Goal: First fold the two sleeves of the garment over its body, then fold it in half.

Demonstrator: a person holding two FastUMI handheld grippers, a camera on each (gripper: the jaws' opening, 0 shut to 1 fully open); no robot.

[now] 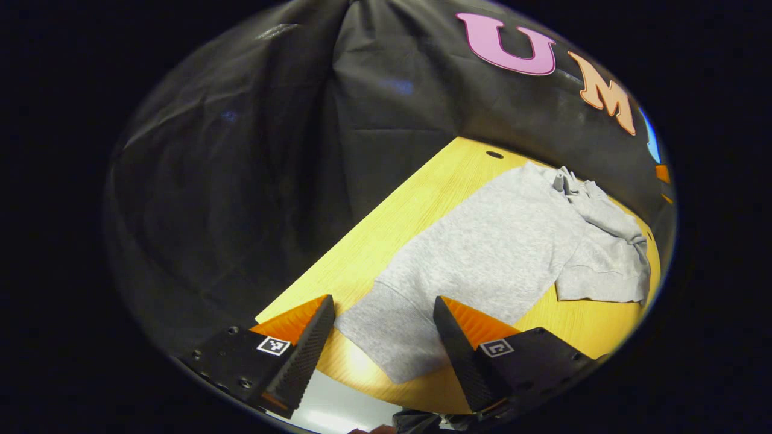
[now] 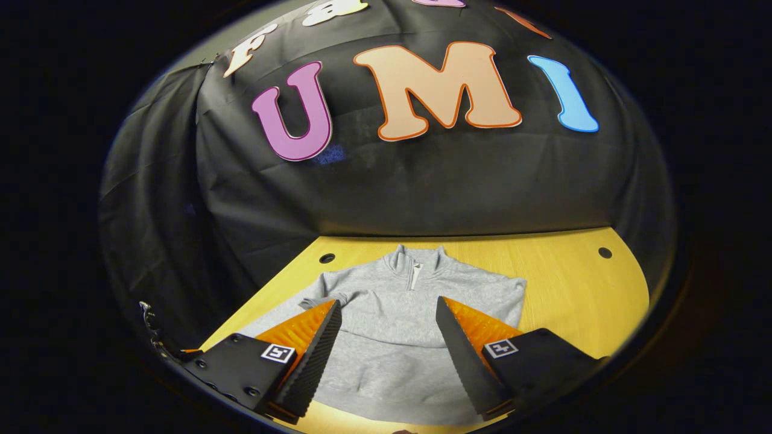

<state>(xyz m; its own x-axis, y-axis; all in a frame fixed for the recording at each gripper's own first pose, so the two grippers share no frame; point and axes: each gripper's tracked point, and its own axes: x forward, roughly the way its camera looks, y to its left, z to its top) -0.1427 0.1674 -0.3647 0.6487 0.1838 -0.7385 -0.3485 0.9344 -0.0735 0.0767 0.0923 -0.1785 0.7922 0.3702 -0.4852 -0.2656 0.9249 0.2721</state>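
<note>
A light grey sweatshirt (image 1: 500, 253) lies flat on the yellow wooden table (image 1: 422, 199). In the left gripper view its hem corner sits near me, and a sleeve (image 1: 603, 271) is folded in near the bunched collar at the far right. My left gripper (image 1: 383, 299) hovers open over that hem corner, holding nothing. In the right gripper view the sweatshirt (image 2: 392, 283) faces me with its zip collar (image 2: 416, 265) at the far side and a sleeve folded across the chest. My right gripper (image 2: 387, 301) is open above the lower body, fingers apart and holding nothing.
The black cloth wall closes the table's far side and left side. Round holes (image 2: 326, 258) (image 2: 605, 252) mark the tabletop's far corners. Bare wood (image 2: 573, 283) stretches right of the garment. The near table edge (image 1: 362, 386) drops to a pale floor.
</note>
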